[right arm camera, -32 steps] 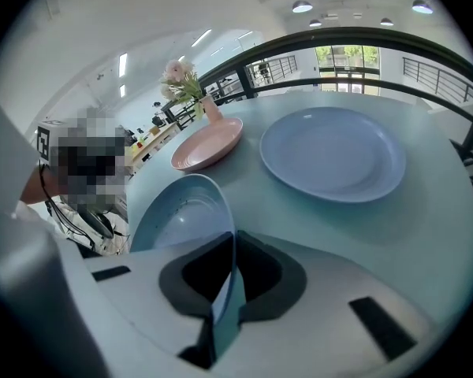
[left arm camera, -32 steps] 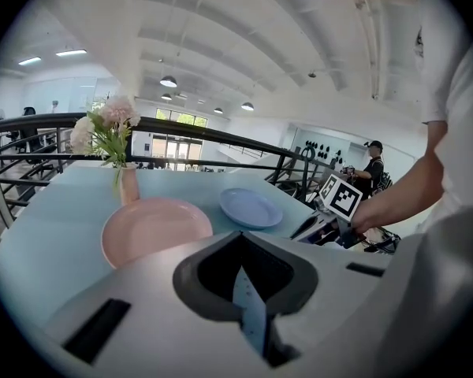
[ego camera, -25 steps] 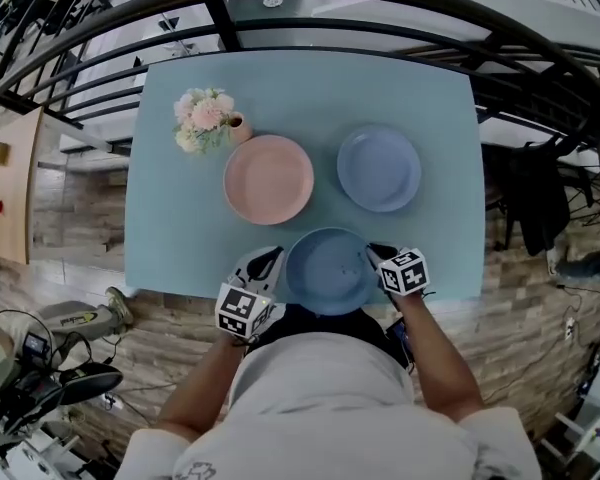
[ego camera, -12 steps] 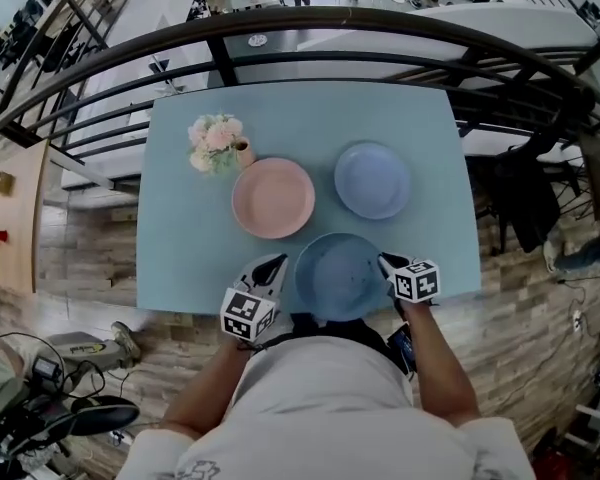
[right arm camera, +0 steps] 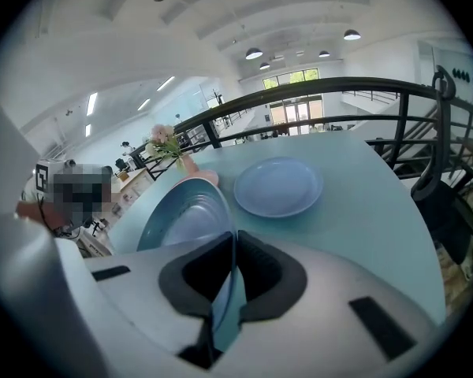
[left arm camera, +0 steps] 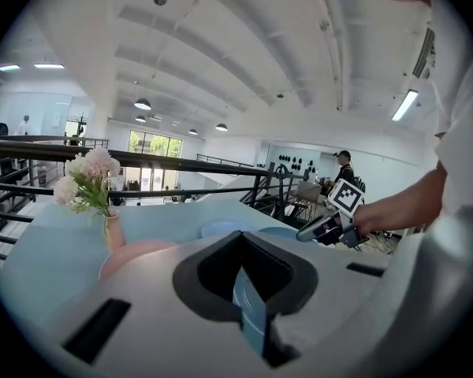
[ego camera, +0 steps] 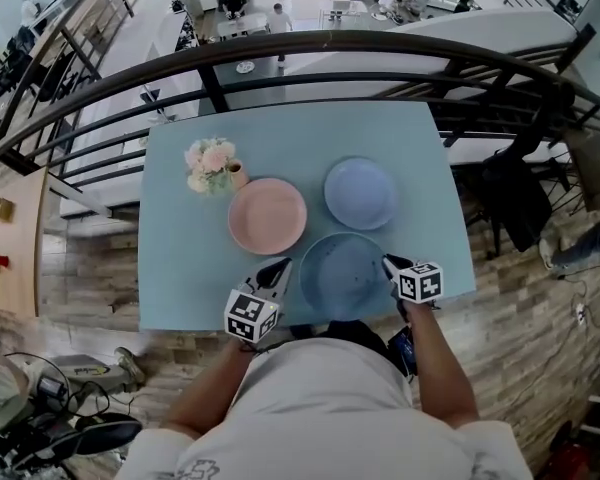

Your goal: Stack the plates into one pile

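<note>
Clamping opposite rims of teal plate (ego camera: 340, 273): left claw (ego camera: 283, 265), right claw (ego camera: 388, 261), above table (ego camera: 180, 268) edge.

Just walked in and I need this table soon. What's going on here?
A person is stacking plates with a hand-held gripper in each hand. The left hand-held gripper and the right hand-held gripper are each shut on opposite rims of the dark blue plate, holding it at the near edge of the table. The pink plate and the light blue plate lie side by side on the table with nothing on them; a vase of flowers stands by the pink one. No pile yet.
</note>
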`<action>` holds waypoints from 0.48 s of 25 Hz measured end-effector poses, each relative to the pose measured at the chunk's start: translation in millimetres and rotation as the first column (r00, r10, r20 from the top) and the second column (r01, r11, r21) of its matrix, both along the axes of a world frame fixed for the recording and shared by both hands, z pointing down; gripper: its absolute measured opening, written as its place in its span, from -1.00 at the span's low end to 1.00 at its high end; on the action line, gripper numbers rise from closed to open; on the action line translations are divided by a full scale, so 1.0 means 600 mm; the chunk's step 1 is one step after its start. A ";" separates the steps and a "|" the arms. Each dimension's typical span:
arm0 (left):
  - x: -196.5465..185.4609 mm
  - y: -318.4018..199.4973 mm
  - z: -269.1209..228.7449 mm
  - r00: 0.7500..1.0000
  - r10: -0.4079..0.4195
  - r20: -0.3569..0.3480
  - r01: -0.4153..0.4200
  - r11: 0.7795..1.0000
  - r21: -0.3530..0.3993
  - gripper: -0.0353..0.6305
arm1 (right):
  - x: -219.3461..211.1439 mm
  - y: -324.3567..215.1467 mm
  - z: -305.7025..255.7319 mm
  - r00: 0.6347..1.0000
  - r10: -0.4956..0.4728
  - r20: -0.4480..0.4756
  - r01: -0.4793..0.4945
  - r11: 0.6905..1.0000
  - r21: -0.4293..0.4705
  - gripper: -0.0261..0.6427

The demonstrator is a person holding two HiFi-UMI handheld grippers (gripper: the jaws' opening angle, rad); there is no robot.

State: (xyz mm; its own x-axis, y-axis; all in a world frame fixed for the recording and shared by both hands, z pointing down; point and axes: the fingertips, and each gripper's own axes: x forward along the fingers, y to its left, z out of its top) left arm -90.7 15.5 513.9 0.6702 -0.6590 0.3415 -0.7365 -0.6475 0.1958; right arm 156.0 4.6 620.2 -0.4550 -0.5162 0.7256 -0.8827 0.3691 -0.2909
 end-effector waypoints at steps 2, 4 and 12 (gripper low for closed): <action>0.014 -0.007 0.000 1.000 0.008 0.002 -0.008 1.000 0.001 -0.88 | 0.010 -0.006 -0.004 1.000 0.008 0.014 -0.008 1.000 0.001 -0.85; 0.023 -0.020 0.004 1.000 0.010 0.004 -0.010 1.000 0.001 -0.88 | 0.017 -0.019 -0.005 0.999 0.017 0.028 -0.017 1.000 0.003 -0.85; 0.062 -0.072 0.009 1.000 -0.001 0.015 0.001 1.000 -0.004 -0.88 | 0.067 -0.085 -0.006 0.999 0.021 0.044 -0.022 1.000 0.004 -0.84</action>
